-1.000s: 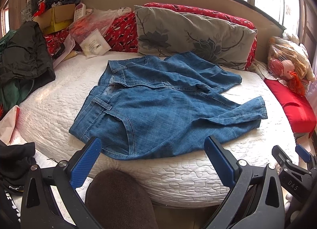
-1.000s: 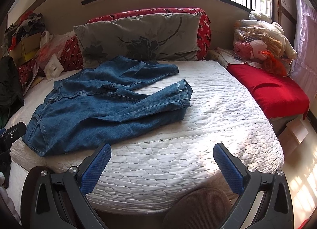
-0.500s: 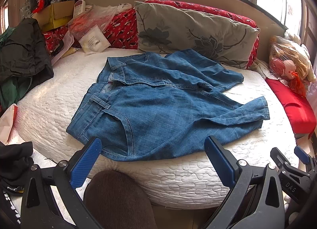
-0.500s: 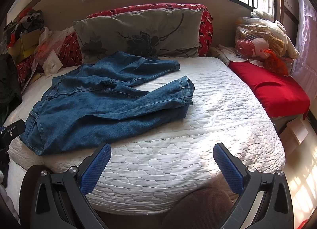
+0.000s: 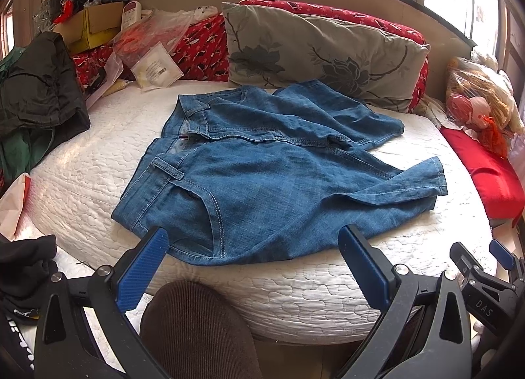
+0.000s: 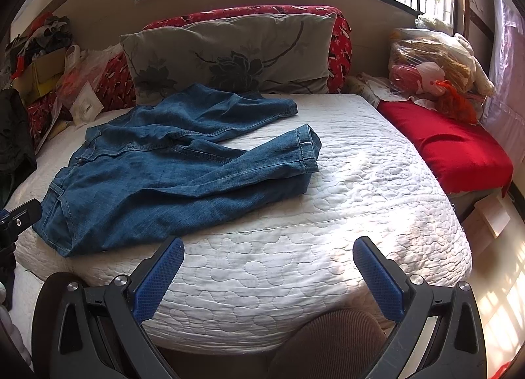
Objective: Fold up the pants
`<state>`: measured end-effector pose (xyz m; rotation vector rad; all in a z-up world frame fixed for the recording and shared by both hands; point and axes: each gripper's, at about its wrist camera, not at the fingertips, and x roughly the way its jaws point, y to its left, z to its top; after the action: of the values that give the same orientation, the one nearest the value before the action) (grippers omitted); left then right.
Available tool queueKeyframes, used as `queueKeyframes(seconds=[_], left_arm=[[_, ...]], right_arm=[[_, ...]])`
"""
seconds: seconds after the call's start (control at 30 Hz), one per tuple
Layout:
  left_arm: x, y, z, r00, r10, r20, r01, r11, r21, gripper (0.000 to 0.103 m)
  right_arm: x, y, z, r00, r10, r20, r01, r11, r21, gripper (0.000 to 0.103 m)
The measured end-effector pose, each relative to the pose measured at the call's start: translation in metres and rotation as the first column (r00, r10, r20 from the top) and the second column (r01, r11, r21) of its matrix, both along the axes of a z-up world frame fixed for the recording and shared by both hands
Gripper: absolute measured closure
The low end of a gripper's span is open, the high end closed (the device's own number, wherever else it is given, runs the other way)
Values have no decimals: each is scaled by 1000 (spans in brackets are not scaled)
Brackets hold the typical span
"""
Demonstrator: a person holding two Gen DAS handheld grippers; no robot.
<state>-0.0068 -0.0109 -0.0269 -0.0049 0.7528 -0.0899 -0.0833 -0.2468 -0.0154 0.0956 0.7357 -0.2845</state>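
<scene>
Blue denim pants point(image 5: 262, 175) lie rumpled on the white quilted mattress point(image 5: 98, 162), waistband to the left, both legs bent to the right. They also show in the right wrist view point(image 6: 157, 179), with the near leg cuff point(image 6: 306, 152) folded over. My left gripper point(image 5: 252, 248) is open and empty, hovering just above the near edge of the pants by the hip. My right gripper point(image 6: 269, 264) is open and empty over bare mattress point(image 6: 361, 182) at the front edge, right of the pants. The right gripper also shows in the left wrist view point(image 5: 482, 267).
A grey floral pillow point(image 5: 321, 51) leans on red cushions at the back. Dark clothes point(image 5: 36, 97), a cardboard box point(image 5: 92, 28) and plastic bags pile up left. A red cushion point(image 6: 443, 146) and bagged items point(image 6: 430, 70) lie right. A brown knee point(image 5: 197, 329) is below.
Both grippers have moved forward and a little higher toward the bed; the pants sit lower and closer in both views. The pants have not moved.
</scene>
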Motion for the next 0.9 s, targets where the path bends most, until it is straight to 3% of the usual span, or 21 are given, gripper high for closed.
queueKeyframes(seconds=[0.57, 0.73, 0.9], left_arm=[[17, -2, -10, 998, 2, -63, -1, 1000, 13, 0], [42, 8, -17, 990, 29, -138, -26, 999, 20, 0], [95, 55, -20, 959, 86, -269, -89, 996, 0, 0]], right_arm=[[14, -4, -7, 999, 2, -46, -1, 1000, 15, 0], [30, -20, -6, 997, -11, -71, 14, 999, 43, 0], [56, -64, 1, 995, -54, -84, 61, 994, 92, 1]])
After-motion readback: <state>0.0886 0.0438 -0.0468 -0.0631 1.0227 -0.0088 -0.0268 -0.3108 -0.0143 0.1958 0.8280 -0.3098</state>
